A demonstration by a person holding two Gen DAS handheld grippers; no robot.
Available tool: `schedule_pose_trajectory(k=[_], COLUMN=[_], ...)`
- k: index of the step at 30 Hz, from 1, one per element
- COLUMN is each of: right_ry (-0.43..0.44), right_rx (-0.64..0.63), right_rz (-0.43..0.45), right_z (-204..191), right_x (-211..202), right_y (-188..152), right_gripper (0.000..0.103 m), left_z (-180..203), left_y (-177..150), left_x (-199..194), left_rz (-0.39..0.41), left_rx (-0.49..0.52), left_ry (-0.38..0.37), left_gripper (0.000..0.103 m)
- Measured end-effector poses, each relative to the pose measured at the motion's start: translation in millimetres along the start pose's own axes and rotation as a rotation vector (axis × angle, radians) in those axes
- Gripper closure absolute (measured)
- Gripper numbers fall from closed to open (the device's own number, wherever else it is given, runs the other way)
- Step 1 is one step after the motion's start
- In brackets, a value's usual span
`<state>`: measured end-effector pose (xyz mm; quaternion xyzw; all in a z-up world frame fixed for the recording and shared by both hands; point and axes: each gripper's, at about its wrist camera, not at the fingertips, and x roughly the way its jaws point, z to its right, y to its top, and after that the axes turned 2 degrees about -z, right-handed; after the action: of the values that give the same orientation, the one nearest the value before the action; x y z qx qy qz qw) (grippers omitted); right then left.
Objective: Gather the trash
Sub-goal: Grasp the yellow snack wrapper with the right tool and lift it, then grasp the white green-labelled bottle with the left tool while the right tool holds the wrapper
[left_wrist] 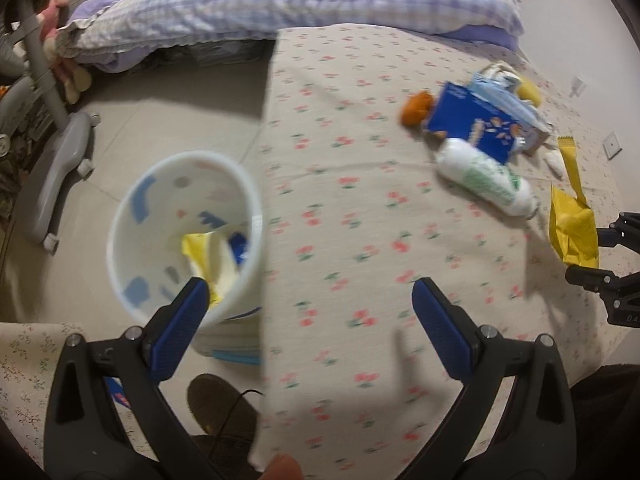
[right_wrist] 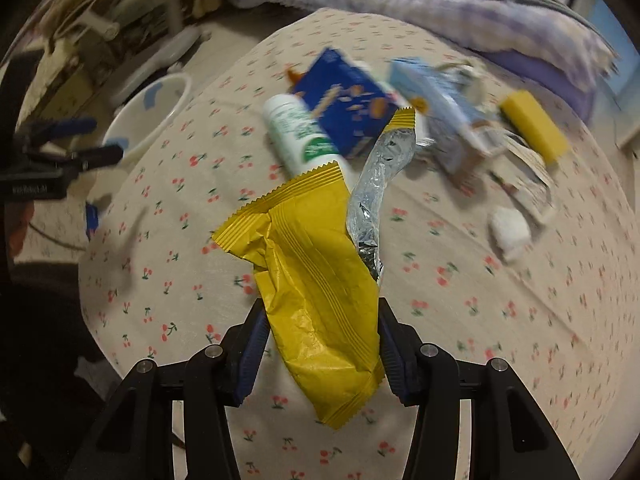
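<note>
Nearest the right wrist camera, the right gripper [right_wrist: 320, 344] was closed on a torn yellow wrapper [right_wrist: 316, 280], its pads pressing both sides of the wrapper's lower half while the foil-lined flap [right_wrist: 374, 196] stood up toward one o'clock. The wrapper hung above the cherry-print tablecloth [right_wrist: 500, 320], apparently clear of it.

The left gripper [left_wrist: 310, 300] was spread wide and held nothing, hovering over the table's edge. Just past its left fingertip, at about ten o'clock in the left wrist view, sat the white bin [left_wrist: 184, 236] on the floor beside the table, with yellow and blue scraps already inside.

Farther off, toward twelve and one o'clock, the remaining litter lay bunched together: a white bottle [right_wrist: 298, 136] touching a dark blue carton [right_wrist: 340, 100], a pale blue carton [right_wrist: 440, 108], a yellow block [right_wrist: 534, 128], and a white crumpled wad [right_wrist: 508, 230] lying apart from them.

My judgement: the wrapper was in transit to the bin. To do it well, keep the grip firm, carry it toward nine o'clock until it is fully over the rim, and release only then, as the light foil could drift.
</note>
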<state>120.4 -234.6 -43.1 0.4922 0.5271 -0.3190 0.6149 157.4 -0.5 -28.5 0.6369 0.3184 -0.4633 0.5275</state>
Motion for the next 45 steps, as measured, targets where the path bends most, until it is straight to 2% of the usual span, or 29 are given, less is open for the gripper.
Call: schedule_pose_trajectory(k=[5, 13, 15, 19, 21, 25, 28, 29, 37, 45], right_ry=[-0.033, -0.048, -0.057, -0.080, -0.080, -0.084, -0.085, -0.087, -0.083, -0.072], right_rx=[0.127, 0.287, 0.308, 0.332, 0.347, 0.367, 0.376, 0.378, 0.397, 0.374], right_rz=[0.036, 0.071, 0.075, 0.077, 0.082, 0.083, 0.083, 0.085, 0.103, 0.138], right_z=[34, 80, 86, 97, 102, 109, 112, 113, 114, 95], right_x=[-13, -22, -22, -24, -24, -24, -24, -24, -27, -35], right_y=[-14, -32, -34, -41, -43, -48, -49, -49, -43, -30], right_gripper=[0.050, 0.050, 0.050, 0.049, 0.049, 0.049, 0.049, 0.049, 0.049, 0.049], left_z=[36, 72, 81, 99, 107, 116, 122, 123, 120, 111], left_y=[15, 37, 40, 47, 51, 52, 51, 52, 48, 40], left_x=[7, 37, 44, 49, 53, 62, 63, 63, 56, 39], left_rz=[-0.020, -0.082, -0.089, -0.074, -0.075, -0.081, -0.074, -0.077, -0.085, -0.072], left_rx=[-0.031, -0.231, -0.265, -0.299, -0.306, -0.326, -0.300, -0.289, -0.207, -0.130], left_ry=[-0.066, -0.211, -0.242, -0.269, -0.271, -0.281, -0.255, -0.250, -0.251, -0.261], left_gripper=[0.002, 0.003, 0.011, 0.014, 0.022, 0.026, 0.036, 0.044, 0.050, 0.057])
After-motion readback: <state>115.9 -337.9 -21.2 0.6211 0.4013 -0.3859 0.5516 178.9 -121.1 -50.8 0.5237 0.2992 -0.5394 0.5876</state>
